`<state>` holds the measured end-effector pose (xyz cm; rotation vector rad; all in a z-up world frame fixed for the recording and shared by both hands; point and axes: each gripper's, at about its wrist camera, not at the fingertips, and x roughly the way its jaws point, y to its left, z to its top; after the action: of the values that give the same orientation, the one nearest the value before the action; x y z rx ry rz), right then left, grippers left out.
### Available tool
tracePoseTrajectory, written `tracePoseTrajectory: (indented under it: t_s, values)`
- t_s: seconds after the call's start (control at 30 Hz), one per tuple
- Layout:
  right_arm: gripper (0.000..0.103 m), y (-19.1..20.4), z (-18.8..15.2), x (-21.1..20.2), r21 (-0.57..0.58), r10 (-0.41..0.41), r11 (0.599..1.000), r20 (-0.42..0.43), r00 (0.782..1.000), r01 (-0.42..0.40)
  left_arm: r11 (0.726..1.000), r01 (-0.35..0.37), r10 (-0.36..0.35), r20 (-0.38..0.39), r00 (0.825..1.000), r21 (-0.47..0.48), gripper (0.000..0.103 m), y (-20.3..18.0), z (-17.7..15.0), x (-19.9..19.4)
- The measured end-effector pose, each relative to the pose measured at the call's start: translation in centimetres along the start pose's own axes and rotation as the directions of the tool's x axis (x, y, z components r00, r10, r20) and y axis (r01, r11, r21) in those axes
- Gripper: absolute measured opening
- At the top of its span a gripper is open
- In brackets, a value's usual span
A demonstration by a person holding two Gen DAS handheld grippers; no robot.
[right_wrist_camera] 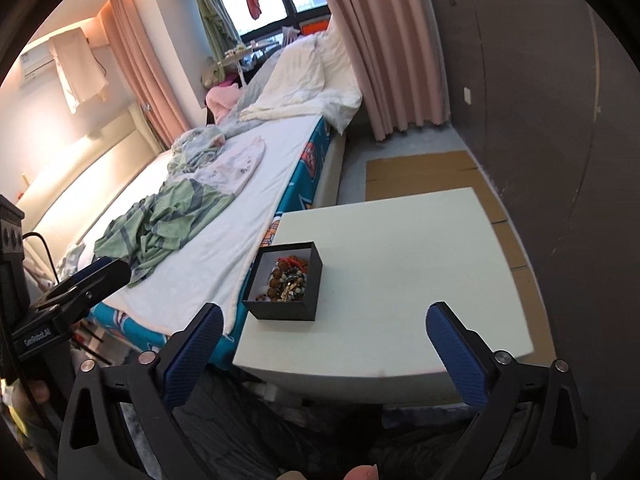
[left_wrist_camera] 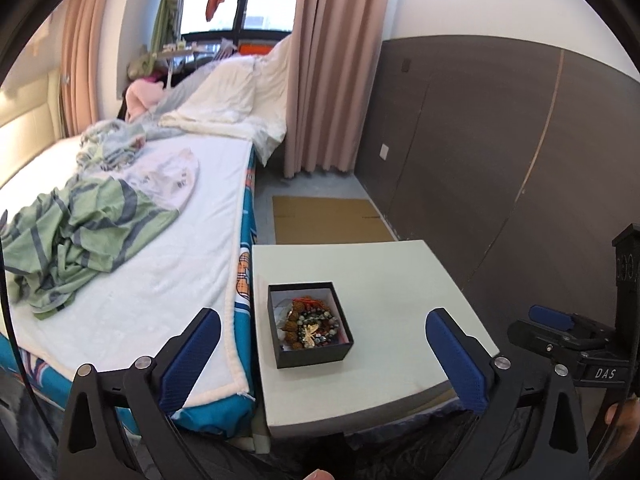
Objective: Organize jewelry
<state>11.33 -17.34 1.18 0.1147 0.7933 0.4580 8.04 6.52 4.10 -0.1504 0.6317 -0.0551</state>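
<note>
A small black open box [left_wrist_camera: 310, 326] [right_wrist_camera: 286, 282] sits near the left edge of a pale square table [left_wrist_camera: 392, 280] [right_wrist_camera: 400, 256]. Inside it lies a heap of jewelry [left_wrist_camera: 310, 324] [right_wrist_camera: 286, 280]: beaded bracelets, brown seed beads, a red cord and a gold butterfly piece. My left gripper [left_wrist_camera: 324, 356] is held above the table's near edge, short of the box, wide open with nothing between its blue pads. My right gripper [right_wrist_camera: 324, 354] hangs over the table's front edge, wide open and empty too. Each gripper shows at the side of the other's view.
A bed [left_wrist_camera: 160, 248] with a white cover and crumpled green striped clothes [left_wrist_camera: 80, 232] runs along the table's left side. Flattened cardboard [left_wrist_camera: 332, 218] lies on the floor beyond the table. A dark panelled wall [left_wrist_camera: 500, 140] stands to the right, pink curtains [left_wrist_camera: 324, 68] behind.
</note>
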Motion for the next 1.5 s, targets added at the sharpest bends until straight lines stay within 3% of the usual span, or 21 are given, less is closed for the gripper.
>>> tracePoseTrajectory:
  t_s: [0.3,0.8,1.13,1.5]
  values:
    - [0.103,0.5,-2.9,-4.7,-0.034,-0.034,0.999,0.061,0.998,0.036,0.999,-0.016,0.013,0.098,0.995,0.035,0.102,-1.9,-2.6,-5.1]
    - [0.103,2.2,-6.9,-10.3,-0.080,-0.054,0.995,0.128,0.990,0.065,0.997,-0.003,-0.010,0.183,0.983,0.071,0.102,-3.5,-6.1,-11.0]
    - [0.103,1.9,-7.9,-12.4,-0.074,-0.064,0.994,0.179,0.982,0.078,0.998,-0.015,0.000,0.220,0.976,0.069,0.102,-3.6,-7.1,-12.8]
    - [0.103,2.2,-8.3,-12.4,-0.080,-0.047,0.995,0.177,0.983,0.062,0.997,-0.021,0.002,0.228,0.974,0.079,0.102,-3.7,-7.7,-13.7]
